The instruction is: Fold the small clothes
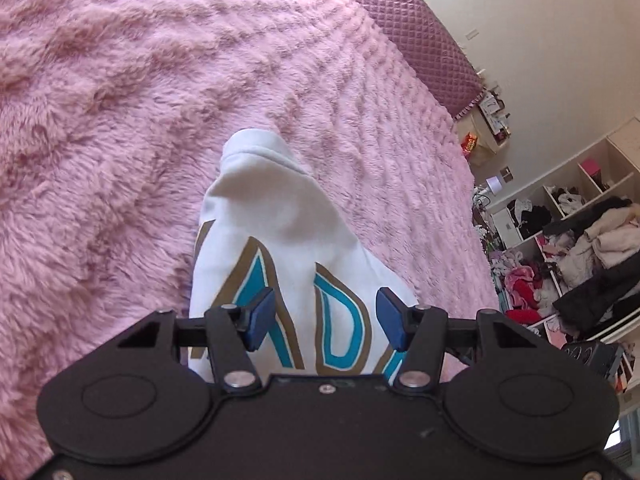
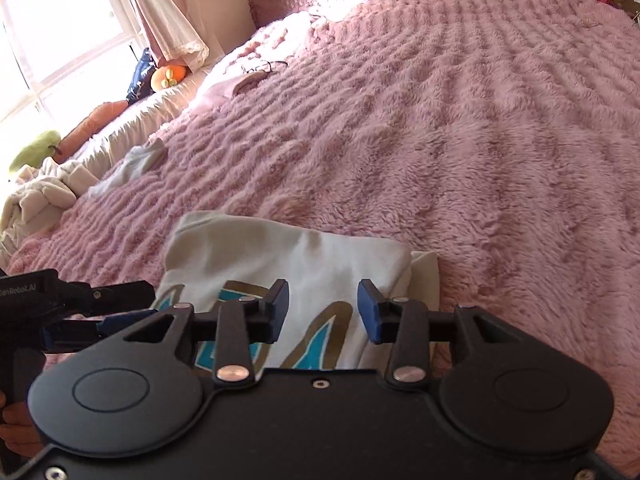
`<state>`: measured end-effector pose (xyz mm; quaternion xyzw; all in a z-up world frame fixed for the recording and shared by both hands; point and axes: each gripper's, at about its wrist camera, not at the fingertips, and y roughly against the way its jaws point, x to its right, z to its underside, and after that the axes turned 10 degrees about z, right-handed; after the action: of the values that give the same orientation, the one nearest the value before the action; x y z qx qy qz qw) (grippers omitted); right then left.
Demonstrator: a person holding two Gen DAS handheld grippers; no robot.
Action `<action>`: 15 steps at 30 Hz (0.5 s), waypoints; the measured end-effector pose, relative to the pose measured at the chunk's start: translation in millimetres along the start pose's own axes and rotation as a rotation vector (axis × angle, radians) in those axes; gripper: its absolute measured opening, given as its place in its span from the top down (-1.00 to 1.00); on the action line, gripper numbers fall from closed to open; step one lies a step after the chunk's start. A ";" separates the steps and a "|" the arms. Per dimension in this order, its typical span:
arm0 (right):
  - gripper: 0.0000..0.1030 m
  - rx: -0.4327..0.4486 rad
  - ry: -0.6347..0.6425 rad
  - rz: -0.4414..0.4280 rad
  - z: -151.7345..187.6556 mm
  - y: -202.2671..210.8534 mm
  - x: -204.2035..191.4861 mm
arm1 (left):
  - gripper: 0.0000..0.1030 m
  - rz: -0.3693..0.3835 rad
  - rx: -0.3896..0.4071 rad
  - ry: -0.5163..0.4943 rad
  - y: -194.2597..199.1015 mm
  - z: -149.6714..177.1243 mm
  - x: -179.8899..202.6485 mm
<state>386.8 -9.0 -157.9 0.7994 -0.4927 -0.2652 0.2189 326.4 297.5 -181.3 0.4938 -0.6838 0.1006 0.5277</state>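
A white garment [image 1: 288, 240] with teal and gold letters lies folded on the fluffy pink bed cover [image 1: 120, 140]. My left gripper [image 1: 326, 320] is open just above its printed part, holding nothing. The garment also shows in the right wrist view [image 2: 288, 256]. My right gripper [image 2: 323, 310] is open above the garment's near edge, holding nothing. The left gripper [image 2: 100, 320] shows at the left of the right wrist view, low beside the garment's left edge.
A quilted pink headboard [image 1: 420, 28] stands at the far end of the bed. Shelves full of clothes [image 1: 580, 240] stand to the right. Small white clothes [image 2: 136, 164], a cream pile [image 2: 40, 196] and plush toys [image 2: 168, 76] lie along the bed's left edge by the window.
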 end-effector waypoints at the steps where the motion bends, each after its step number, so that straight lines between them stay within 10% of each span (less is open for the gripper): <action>1: 0.25 0.001 0.002 0.008 2.0 -4.3 3.4 | -0.07 0.001 -0.001 0.010 -2.2 -0.7 -4.6; 15: 0.03 0.025 0.022 0.031 7.7 35.0 0.4 | -0.10 -0.018 -0.028 -0.071 21.4 28.8 28.1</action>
<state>358.5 -24.6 -142.4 0.7971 -0.5060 -0.2467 0.2186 293.0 273.1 -162.2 0.4955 -0.6991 0.0687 0.5109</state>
